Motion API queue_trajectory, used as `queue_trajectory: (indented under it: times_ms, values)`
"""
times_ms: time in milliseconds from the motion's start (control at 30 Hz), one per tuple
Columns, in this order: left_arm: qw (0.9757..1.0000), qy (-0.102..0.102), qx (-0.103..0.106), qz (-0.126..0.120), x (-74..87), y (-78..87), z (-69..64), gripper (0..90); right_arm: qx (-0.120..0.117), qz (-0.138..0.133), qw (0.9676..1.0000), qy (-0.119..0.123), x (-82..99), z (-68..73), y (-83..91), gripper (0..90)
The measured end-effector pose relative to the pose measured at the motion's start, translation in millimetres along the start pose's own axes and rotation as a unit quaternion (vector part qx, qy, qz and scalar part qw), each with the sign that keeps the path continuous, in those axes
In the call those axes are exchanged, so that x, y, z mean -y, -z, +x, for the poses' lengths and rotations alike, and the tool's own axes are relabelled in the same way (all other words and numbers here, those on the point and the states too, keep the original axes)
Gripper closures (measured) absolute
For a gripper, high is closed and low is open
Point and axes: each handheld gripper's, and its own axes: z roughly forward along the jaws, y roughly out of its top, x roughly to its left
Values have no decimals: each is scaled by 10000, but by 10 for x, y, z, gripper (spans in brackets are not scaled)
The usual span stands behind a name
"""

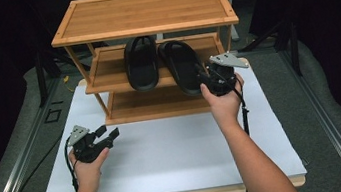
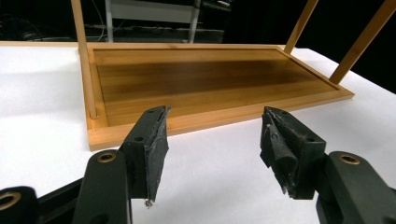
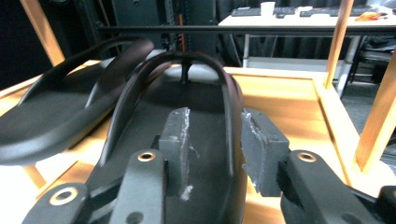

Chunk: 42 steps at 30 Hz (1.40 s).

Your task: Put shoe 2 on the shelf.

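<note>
R gripper [image 1: 204, 77] at heel of right-hand black sandal [image 1: 182, 66] on middle shelf [image 1: 109, 69] of bamboo rack [image 1: 142, 14] — jaws part-open, straddling strap [image 3: 229, 116] and sole edge; pads look off it, though close view unclear. Second sandal [image 1: 141, 62] just beside, same shelf. L gripper [image 1: 106, 135] low over white board [image 1: 166, 152], jaws wide apart, nothing btwn — faces bottom shelf [image 2: 205, 79].

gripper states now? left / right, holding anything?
Left gripper: open, nothing between its jaws, over the white board.
Right gripper: open, jaws astride the right flip-flop's strap on the rack's middle shelf, pads not pressing.
</note>
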Motion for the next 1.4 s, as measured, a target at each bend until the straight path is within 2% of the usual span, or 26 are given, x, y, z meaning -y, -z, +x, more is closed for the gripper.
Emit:
queue_trajectory:
  times_ms: [67, 233, 367, 500, 567, 733, 800, 833, 1033, 1067, 1100, 1133, 1167, 1300, 1333, 1400]
  values:
    - [10000, 1, -1, 9, -2, -2, 0, 413, -37, 102, 9999, 76, 29, -13, 23, 606]
    - [10000, -23, 10, 17, -9, -5, -2, 413, 74, 293, 9994, 170, 117, -51, -17, 591]
    - [10000, -5, 9, 26, -13, -11, -1, 413, 47, 94, 9999, 56, 175, -24, -58, 606]
    - [10000, 0, 14, -7, -19, 2, 2, 413, 148, -67, 9999, -21, 213, 37, -103, 619]
    - [10000, -8, 12, -28, -26, 7, 2, 413, 324, -99, 9994, -38, 220, 82, -127, 624]
    - [10000, -27, 16, -12, -35, 6, 2, 413, 383, -206, 9990, -73, 236, 162, -204, 626]
    - [10000, -46, 42, -11, -40, -7, -3, 413, 548, -247, 9982, -79, 244, 197, -236, 627]
    - [10000, -76, 57, -11, -50, -14, -9, 413, 546, -265, 9981, -85, 246, 203, -249, 627]
    - [9995, -105, 238, -172, -209, -41, -111, 412, 589, -317, 9976, -173, 244, 264, -346, 629]
    - [9993, -95, 280, -207, -232, -44, -127, 412, 742, -306, 9966, -161, 237, 291, -365, 628]
    - [9992, -144, 308, -213, -273, -50, -151, 408, 772, -296, 9965, -149, 233, 304, -377, 628]
    - [9990, -151, 331, -243, -306, -57, -170, 409, 611, -298, 9976, -118, 227, 312, -400, 627]
    - [9989, -158, 349, -276, -333, -64, -180, 409, 744, -278, 9968, -110, 220, 335, -415, 627]
    - [9986, -210, 329, -362, -519, -124, -214, 409, 746, -233, 9968, -169, 193, 371, -479, 620]
    - [9986, -217, 326, -356, -566, -145, -217, 409, 824, -250, 9961, -168, 188, 387, -501, 612]
    - [9985, -173, 350, -388, -649, -175, -233, 409, 762, -204, 9967, -185, 179, 398, -529, 604]
